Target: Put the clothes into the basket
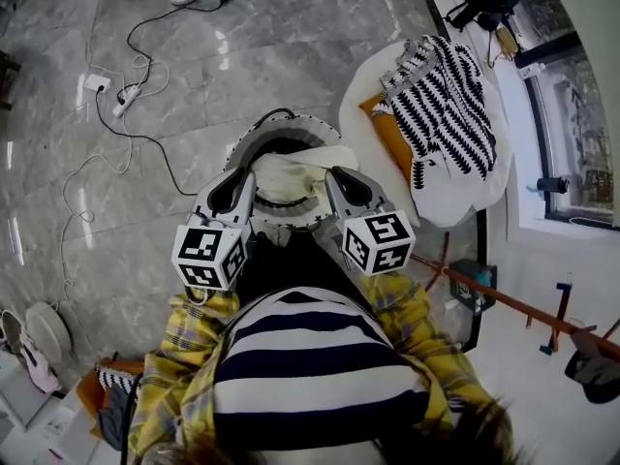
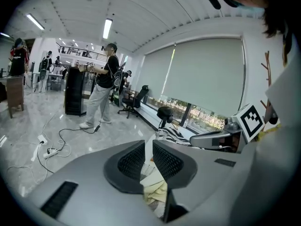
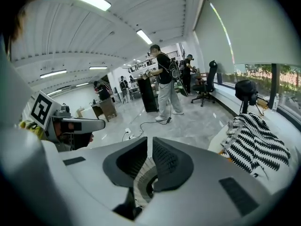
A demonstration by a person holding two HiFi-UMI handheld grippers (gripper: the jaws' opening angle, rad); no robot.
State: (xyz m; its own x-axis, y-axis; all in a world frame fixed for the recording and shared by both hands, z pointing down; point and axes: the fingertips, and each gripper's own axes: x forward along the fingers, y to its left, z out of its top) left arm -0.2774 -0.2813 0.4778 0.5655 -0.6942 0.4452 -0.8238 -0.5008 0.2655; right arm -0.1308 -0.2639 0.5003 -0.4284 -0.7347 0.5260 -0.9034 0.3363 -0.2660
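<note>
You are holding both grippers close in front of you, tips pointing down and away. Your left gripper (image 1: 248, 176) is pinching the cloth (image 1: 291, 175): in the left gripper view its jaws are standing almost together, with cream fabric bunching out below them. Your right gripper (image 1: 335, 174) is sitting narrow too, jaws nearly touching. Its own view is showing only the basket (image 3: 143, 182) through the gap, so I am judging it to be gripping nothing, though in the head view its tip is lying right against the cloth's other side. The cloth is draping across the mouth of the basket, between the two tips, and is not yet down inside. It is looking light, soft and floppy, so it is going to sag and fold wherever you are not supporting it. Pinching a thick fold or hem is likely serving you better than a single layer, which may be slipping free. Farther off to your right, the zigzag top (image 1: 446, 105) is lying spread on the beanbag (image 1: 455, 206), well apart from the basket. It is looking like a loose, light knit, so taking it where it is bunching near an edge is probably the surest hold, with snagging the risk.
</note>
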